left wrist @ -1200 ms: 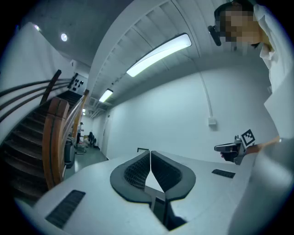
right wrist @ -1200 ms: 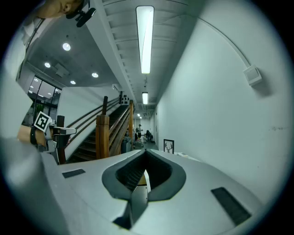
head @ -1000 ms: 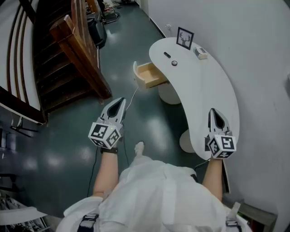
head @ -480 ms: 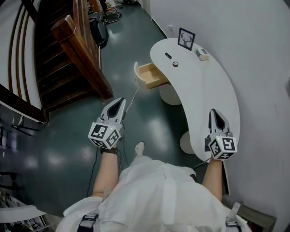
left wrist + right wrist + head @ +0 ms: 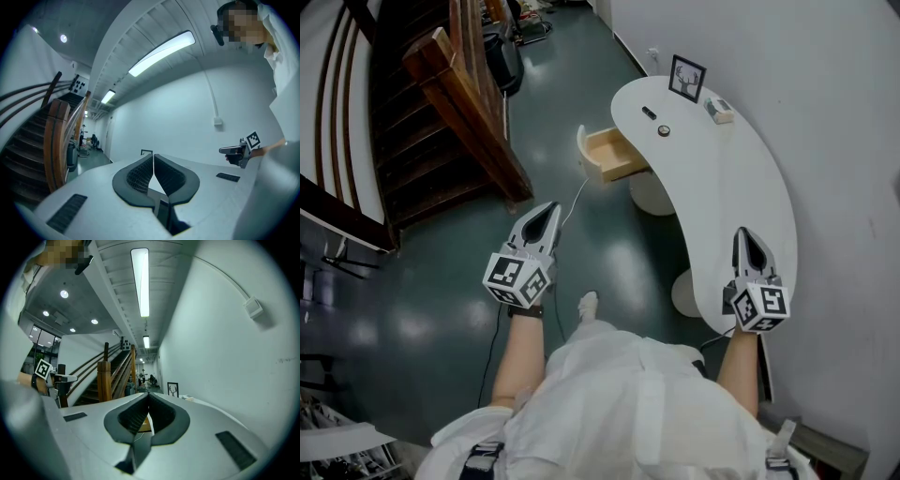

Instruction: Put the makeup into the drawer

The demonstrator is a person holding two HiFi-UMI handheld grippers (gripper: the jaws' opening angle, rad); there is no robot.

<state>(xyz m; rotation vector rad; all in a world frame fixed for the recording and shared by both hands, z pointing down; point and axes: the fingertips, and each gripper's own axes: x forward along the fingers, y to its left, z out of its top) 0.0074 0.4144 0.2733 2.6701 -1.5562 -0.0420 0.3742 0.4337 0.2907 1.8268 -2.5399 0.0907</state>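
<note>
On the white curved table [image 5: 741,187], at its far end, lie a small dark makeup stick [image 5: 649,113], a round compact [image 5: 664,131] and a small pale box [image 5: 717,111]. The wooden drawer [image 5: 609,155] stands pulled open at the table's left side and looks empty. My left gripper [image 5: 549,210] hovers over the floor, well short of the drawer, shut with nothing in it; its jaws meet in the left gripper view [image 5: 153,158]. My right gripper [image 5: 740,232] is over the table's near end, also shut and empty [image 5: 148,395].
A framed deer picture [image 5: 685,78] leans on the wall behind the makeup. A wooden staircase [image 5: 459,103] rises at the left over the dark green floor [image 5: 441,281]. A cable [image 5: 567,211] trails on the floor near the drawer. People stand far down the hall [image 5: 143,377].
</note>
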